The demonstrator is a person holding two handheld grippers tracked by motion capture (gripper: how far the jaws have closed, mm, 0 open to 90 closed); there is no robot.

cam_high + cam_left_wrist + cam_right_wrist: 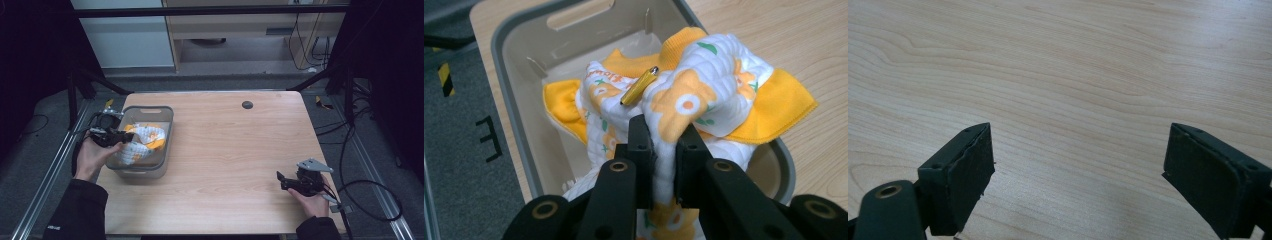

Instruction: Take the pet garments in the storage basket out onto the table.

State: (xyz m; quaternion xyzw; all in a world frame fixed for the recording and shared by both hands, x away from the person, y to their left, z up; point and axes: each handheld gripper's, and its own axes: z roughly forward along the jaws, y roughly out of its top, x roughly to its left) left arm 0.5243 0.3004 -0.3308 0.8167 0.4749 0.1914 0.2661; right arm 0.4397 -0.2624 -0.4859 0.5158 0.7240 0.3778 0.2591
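Leftmost in the high view, my left hand (92, 155) reaches in from the bottom edge, dark sleeve at the wrist, holding my left gripper (112, 137) at the near left side of a grey plastic bin (150, 172). That bin sits at the left edge of the pale wood surface (225, 150), with a handle slot cut in its far wall. Inside it lies a quilted cloth (142, 140), white with orange flower shapes, small green marks and bright orange borders.

Seen from the left gripper view, my two black jaws are closed on a fold of the cloth (684, 100), with the white fabric pinched flat between them. The cloth bunches up above the jaws, and one orange-bordered corner hangs out over the bin rim (786, 165) toward the wood. A small gold-coloured metal piece (640, 86), slim and tilted, rests on top of the fabric just beyond the jaw tips; I cannot tell what it is. To the left of the bin, dark grey floor (459, 150) carries a black letter mark.

Farther right in the high view, the middle of the surface is bare wood, with a small dark round spot (247, 104) near the far edge.

At the near right corner, my right hand (315, 202) holds my right gripper (282, 181) low over the wood, a grey three-cornered plate on its top and a cable trailing off the edge. From the right gripper view, its jaws stand wide apart with nothing between them, just wood grain beneath.
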